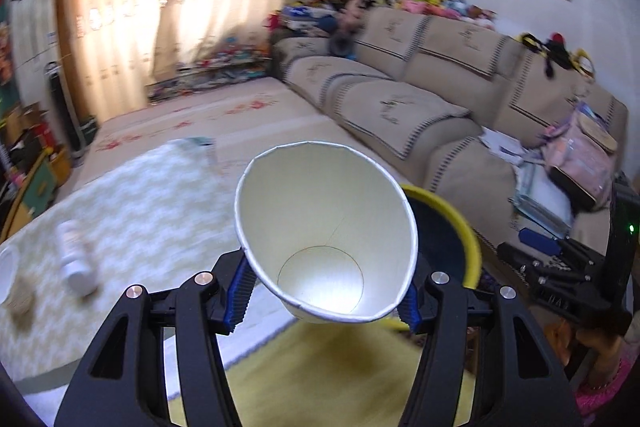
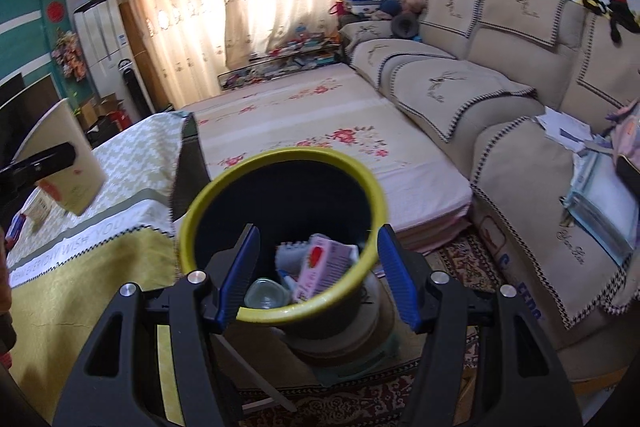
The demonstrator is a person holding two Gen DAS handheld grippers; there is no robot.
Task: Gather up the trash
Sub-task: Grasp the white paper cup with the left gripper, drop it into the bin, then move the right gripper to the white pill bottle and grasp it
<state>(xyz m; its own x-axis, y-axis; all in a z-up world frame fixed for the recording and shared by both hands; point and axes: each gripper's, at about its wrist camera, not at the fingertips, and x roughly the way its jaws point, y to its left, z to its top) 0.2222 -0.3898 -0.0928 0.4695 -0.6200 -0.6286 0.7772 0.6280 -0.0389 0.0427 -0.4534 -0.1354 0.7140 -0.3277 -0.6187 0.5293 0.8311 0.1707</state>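
Observation:
A white paper cup [image 1: 320, 211] lies tilted with its empty mouth toward the camera, and my left gripper [image 1: 324, 291] is shut on it, a blue pad pressing each side. Just behind it to the right is the yellow rim of a dark trash bin [image 1: 460, 223]. In the right wrist view the bin [image 2: 280, 157] stands on the floor below my right gripper [image 2: 318, 231], which is open and empty above its mouth. Inside lie a pink box [image 2: 324, 263] and a clear jar [image 2: 266, 293]. At the left edge the cup's tan outside [image 2: 68, 163] shows.
A table under a green-white zigzag cloth [image 1: 140, 195] and a yellow cloth [image 1: 320, 367] carries a fallen white bottle [image 1: 74, 259] and another white cup [image 1: 6, 275]. A beige sofa [image 2: 500, 99] with papers runs along the right. A floral mat [image 2: 320, 115] lies beyond the bin.

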